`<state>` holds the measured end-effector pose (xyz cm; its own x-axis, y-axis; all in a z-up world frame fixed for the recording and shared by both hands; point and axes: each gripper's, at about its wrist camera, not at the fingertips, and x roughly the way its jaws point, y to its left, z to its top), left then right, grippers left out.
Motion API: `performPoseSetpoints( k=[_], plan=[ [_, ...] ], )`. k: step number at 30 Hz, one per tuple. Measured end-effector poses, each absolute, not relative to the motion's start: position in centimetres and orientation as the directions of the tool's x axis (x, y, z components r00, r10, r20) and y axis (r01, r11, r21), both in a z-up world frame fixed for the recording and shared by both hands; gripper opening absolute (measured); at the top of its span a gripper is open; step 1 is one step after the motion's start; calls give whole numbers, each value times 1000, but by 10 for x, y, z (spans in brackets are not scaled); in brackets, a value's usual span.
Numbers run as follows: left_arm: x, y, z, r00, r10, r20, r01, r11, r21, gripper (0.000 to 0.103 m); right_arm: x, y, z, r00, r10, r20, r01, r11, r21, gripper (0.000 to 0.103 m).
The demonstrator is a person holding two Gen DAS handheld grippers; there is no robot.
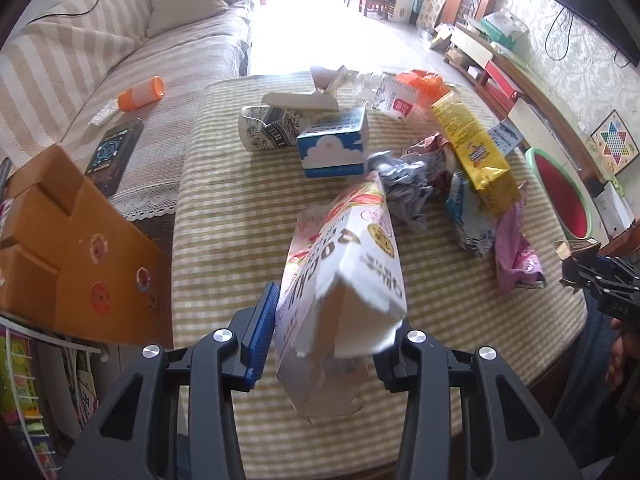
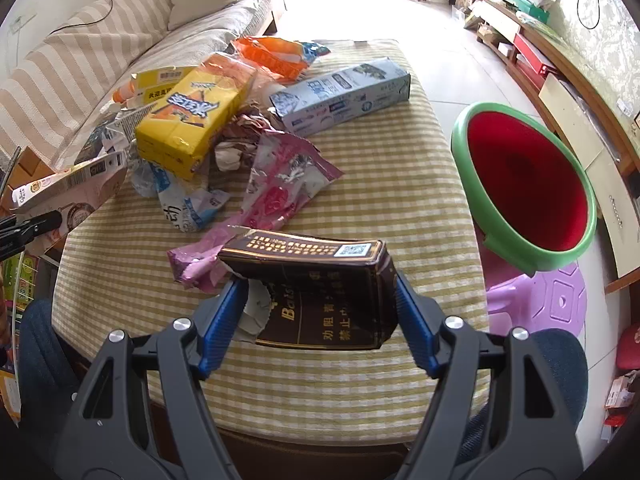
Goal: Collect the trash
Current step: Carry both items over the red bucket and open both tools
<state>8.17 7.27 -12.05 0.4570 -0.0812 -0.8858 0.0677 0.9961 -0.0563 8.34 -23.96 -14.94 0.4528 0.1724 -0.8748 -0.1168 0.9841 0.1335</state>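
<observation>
Trash basin (image 2: pixel 472 152) empty; left fingers (image 1: pixel 262 336) grasp white carton (image 1: pixel 340 280), right fingers (image 2: pixel 220 328) dark box (image 2: pixel 320 292).

- Left wrist view: steeply down, close over checked table (image 1: pixel 224 208), facing sofa (image 1: pixel 100 48).
- Right wrist view: same tilt, close, red basin (image 2: pixel 528 184) alongside.
- Shared: yellow packet (image 1: pixel 472 148) (image 2: pixel 192 116).

the bench (image 2: pixel 360 208) carries a heap of packets and cartons toward its far left side, with a long box (image 2: pixel 340 94) lying behind them. a sofa (image 2: pixel 120 40) stands left of the bench. a basin (image 2: pixel 524 184) sits right of the bench, off its edge, above a stool (image 2: pixel 548 300).
</observation>
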Motion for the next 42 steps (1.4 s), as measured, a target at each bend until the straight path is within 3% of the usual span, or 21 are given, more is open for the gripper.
performPoseSetpoints(
  k=[11,24,42],
  plan=[
    [53,78,-74,567,-95,-818,10,994,-109,37,80,-237,-129,496,202,-844,-138,979,153,71],
    [74,35,-13,670,-128,-731,99,992,-83,37,92,-261,-88,580,227,-783,-125,974,190,71],
    [147,-158,19,641,-368,-674,406,907,-109,37,138,-415,-34,698,82,-711,52,985,165,71]
  ],
)
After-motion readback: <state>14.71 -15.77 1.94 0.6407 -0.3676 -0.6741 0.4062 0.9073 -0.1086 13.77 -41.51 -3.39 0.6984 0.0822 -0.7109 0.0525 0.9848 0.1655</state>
